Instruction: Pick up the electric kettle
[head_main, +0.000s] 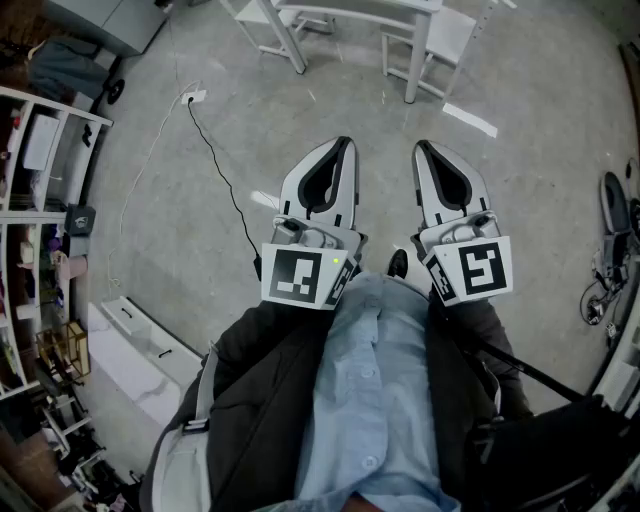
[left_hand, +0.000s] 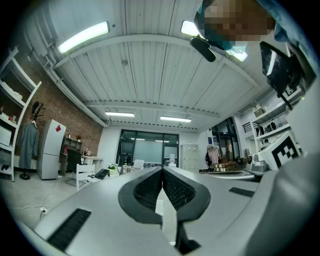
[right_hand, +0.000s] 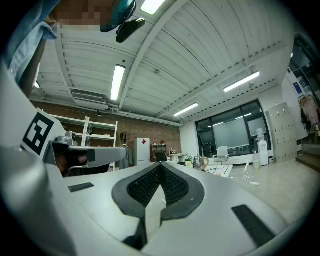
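A metal electric kettle stands far off on a white desk across the room, small in the left gripper view. In the right gripper view the kettle sits on that desk beside a white chair. My left gripper and right gripper are held side by side close to the person's chest, level, above bare floor. The left gripper is shut with nothing between its pads. The right gripper is shut and empty too. Both are far from the kettle.
White table legs stand ahead on the concrete floor. A black cable runs to a power strip. A loaded shelf lines the left side, with a white box below. A fridge stands by the brick wall.
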